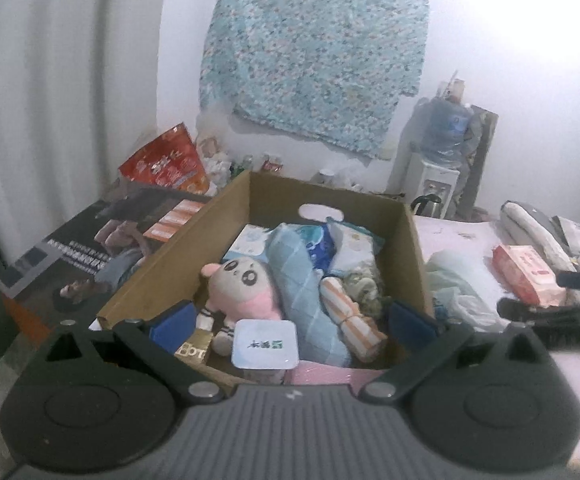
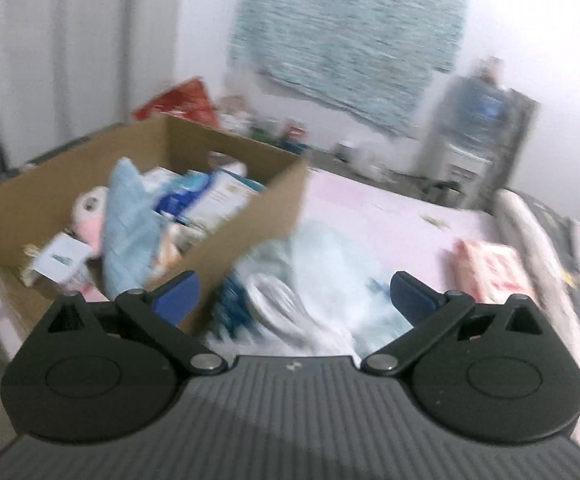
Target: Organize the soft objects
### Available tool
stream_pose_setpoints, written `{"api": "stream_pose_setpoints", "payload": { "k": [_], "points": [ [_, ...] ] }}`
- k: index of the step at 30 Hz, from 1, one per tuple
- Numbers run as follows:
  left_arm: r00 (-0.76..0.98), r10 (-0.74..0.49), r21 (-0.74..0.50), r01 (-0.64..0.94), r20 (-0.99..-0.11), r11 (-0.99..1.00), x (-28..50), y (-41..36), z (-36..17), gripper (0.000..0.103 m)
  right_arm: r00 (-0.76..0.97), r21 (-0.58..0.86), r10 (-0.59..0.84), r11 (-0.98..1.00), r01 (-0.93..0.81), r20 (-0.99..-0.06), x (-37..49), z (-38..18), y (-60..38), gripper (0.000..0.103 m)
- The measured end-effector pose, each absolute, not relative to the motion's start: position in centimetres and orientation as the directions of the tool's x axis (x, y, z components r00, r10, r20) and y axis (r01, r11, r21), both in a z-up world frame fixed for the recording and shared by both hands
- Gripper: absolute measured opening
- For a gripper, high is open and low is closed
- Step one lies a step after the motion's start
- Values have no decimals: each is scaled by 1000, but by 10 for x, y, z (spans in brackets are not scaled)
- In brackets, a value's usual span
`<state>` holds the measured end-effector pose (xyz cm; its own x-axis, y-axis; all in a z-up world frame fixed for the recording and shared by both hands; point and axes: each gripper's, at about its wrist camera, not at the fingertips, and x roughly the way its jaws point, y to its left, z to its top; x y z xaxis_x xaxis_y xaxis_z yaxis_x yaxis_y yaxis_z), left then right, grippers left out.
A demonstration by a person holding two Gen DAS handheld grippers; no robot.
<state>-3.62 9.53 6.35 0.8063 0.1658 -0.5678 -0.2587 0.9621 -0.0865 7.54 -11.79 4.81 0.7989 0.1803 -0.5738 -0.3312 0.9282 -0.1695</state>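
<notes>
Since both your left gripper (image 1: 292, 322) and right gripper (image 2: 294, 298) gape wide and empty, take the pale cloth heap (image 2: 322, 280) next. It looks light and floppy, so pinch a thick fold.

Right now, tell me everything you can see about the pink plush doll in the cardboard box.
The pink plush doll lies on its back in the cardboard box, near its left wall. It has a cream face with big dark eyes, a pink ear, a soft pink body and striped feet. The rolled blue checked towel presses against its right side, and a white lidded tub covers its lower legs. Neither tongs touch it.
</notes>
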Motion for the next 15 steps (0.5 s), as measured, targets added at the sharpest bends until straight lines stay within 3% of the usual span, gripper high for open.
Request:
{"api": "stream_pose_setpoints", "payload": {
  "k": [10, 15],
  "points": [
    [776, 189, -11, -245, -602, 970, -36, 64, 64, 103, 861, -144, 74, 975, -168, -503, 12, 51, -125, 102],
    [747, 220, 58, -237, -628, 970, -33, 52, 59, 103, 843, -100, 97, 979, -175, -529, 3, 60, -131, 102]
  ]
}}
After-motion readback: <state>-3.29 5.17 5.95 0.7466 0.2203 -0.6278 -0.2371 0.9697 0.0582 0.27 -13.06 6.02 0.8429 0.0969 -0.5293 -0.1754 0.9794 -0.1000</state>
